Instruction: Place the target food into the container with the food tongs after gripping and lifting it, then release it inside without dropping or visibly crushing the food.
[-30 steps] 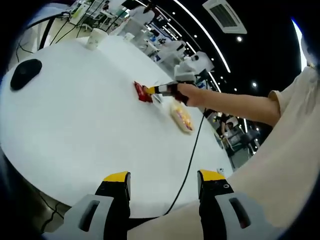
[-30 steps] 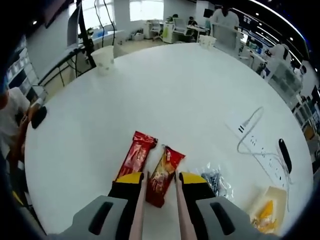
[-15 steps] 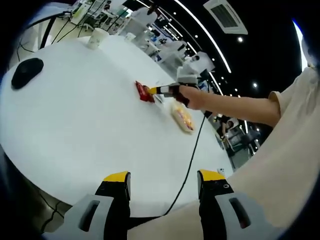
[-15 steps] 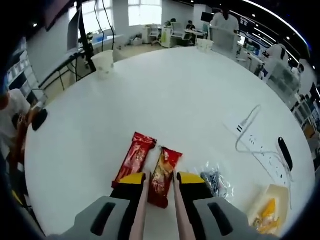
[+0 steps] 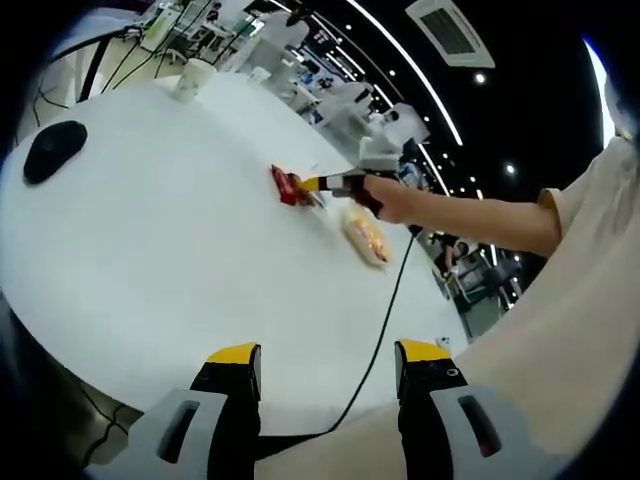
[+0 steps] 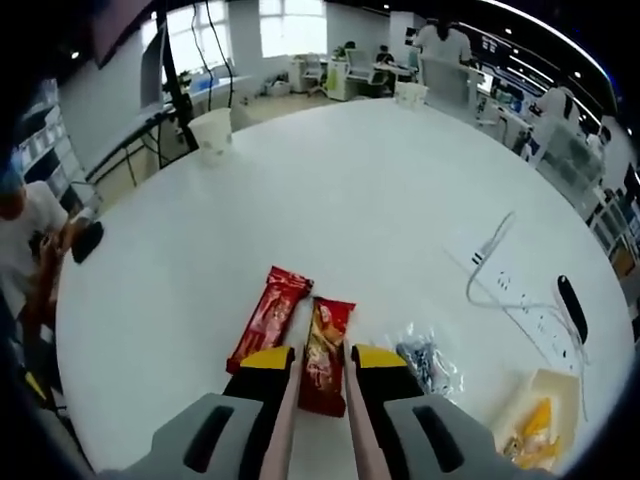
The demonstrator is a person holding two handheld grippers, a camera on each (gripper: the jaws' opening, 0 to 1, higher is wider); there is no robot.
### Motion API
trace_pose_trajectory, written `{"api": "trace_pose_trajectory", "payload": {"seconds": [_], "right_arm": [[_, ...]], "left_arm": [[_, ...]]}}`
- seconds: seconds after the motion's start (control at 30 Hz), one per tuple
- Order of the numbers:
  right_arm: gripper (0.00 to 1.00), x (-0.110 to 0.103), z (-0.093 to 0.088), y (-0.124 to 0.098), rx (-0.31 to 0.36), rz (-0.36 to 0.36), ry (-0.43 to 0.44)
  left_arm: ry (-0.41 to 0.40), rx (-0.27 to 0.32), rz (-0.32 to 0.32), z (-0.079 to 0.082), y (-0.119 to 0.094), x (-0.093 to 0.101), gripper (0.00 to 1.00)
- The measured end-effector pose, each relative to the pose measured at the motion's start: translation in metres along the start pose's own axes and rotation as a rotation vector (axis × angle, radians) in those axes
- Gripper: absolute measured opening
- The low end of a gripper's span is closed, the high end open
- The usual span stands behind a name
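An orange-red snack packet [image 6: 321, 343] lies on the white counter [image 6: 380, 180] between the right gripper [image 6: 319, 362] fingers, which sit close against its sides; its near end is hidden, and whether they clamp it I cannot tell. A red packet [image 6: 268, 313] lies just beside it at 10 o'clock, a clear bag [image 6: 428, 362] at 3. The container [image 6: 537, 427] is cut off at 4 o'clock. The left gripper [image 5: 328, 371] fingers stand apart over the counter edge.
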State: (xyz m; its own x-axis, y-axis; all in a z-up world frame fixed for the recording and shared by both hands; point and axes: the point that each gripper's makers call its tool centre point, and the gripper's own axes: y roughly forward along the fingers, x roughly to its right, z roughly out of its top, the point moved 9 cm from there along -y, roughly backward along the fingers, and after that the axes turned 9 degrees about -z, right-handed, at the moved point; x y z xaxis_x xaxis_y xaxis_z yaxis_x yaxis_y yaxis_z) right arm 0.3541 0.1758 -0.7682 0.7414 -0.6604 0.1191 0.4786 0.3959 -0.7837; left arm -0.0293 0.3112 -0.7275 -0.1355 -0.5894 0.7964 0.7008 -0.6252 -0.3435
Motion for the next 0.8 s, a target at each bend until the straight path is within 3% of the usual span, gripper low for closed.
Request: {"api": "trace_pose_trajectory", "payload": {"seconds": [0.37,0.7,0.8], "right_arm": [[0.21,-0.001,-0.001,-0.015,0.039,0.017,0.030],[0.22,-0.001,0.012,-0.039,0.116,0.026,0.047],[0.22,0.003,0.014,-0.037,0.129,0.030,0.051]], "left_arm": [[0.029,0.000,-0.010,0.004,0.002,0.007,0.53],[0.065,0.004,-0.008,0.007,-0.003,0.017,0.53],[0.075,0.003,-0.002,0.006,-0.006,0.019,0.53]]}}
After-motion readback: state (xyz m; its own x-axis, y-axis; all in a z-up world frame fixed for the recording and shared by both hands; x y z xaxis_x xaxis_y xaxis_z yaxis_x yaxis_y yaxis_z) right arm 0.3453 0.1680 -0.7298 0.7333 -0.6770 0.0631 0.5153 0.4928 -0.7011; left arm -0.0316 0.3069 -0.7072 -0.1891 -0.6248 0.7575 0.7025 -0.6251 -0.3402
